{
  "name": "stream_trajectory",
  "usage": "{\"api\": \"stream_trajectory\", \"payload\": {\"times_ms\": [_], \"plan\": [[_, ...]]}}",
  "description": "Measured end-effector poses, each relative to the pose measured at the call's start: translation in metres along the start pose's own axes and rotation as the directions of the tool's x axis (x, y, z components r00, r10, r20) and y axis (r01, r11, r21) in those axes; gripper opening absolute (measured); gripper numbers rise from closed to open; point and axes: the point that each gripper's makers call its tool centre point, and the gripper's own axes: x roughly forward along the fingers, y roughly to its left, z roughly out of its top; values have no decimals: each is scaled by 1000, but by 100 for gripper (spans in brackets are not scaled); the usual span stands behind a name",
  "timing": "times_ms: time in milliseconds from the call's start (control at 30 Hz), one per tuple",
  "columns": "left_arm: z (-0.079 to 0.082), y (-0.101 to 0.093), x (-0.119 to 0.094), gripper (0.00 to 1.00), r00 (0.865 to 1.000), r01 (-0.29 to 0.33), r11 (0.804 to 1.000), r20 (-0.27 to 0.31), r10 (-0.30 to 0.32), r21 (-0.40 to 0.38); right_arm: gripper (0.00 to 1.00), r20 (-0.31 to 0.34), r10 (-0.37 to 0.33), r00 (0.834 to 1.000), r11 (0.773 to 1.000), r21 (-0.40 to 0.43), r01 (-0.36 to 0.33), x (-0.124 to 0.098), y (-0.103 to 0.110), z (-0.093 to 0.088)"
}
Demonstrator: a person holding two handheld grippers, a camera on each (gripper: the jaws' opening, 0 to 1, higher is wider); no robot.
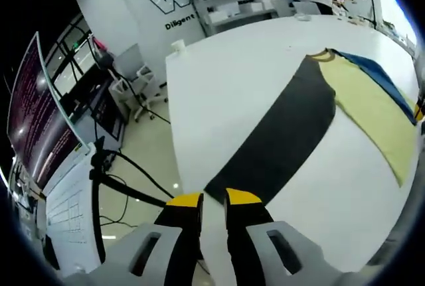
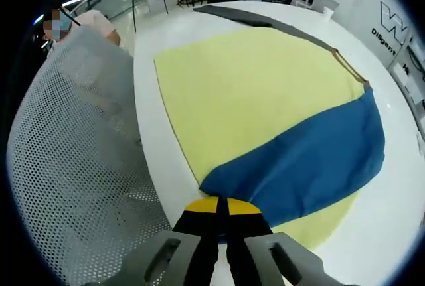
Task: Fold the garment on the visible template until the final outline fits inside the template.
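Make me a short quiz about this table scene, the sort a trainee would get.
1. True or false: the yellow, blue and dark grey cloth garment lies spread on the white table.
2. Which part of the garment does the left gripper pinch at the table's edge? A. blue sleeve B. dark grey sleeve C. yellow body
3. Fill in: the right gripper is closed on the ___ sleeve, which lies folded over the yellow body.

Key: 1 true; 2 B; 3 blue.
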Motion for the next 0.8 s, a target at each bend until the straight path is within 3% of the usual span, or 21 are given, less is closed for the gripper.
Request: {"api": "stream_trajectory", "payload": {"times_ms": [200,433,800], "plan": [[-2,-8,-4,14,1000,21,999,3,-21,32,0,40,-10,999,999,31,9,-10,-5,13],[-1,-10,-6,17,1000,25,999,14,-26,26,0,133,-63,989,996,71,54,-37,-33,42],[1,-25,-16,22,997,55,997,53,-58,53,0,278,-166,946,980,156,126,-90,-84,90]]}}
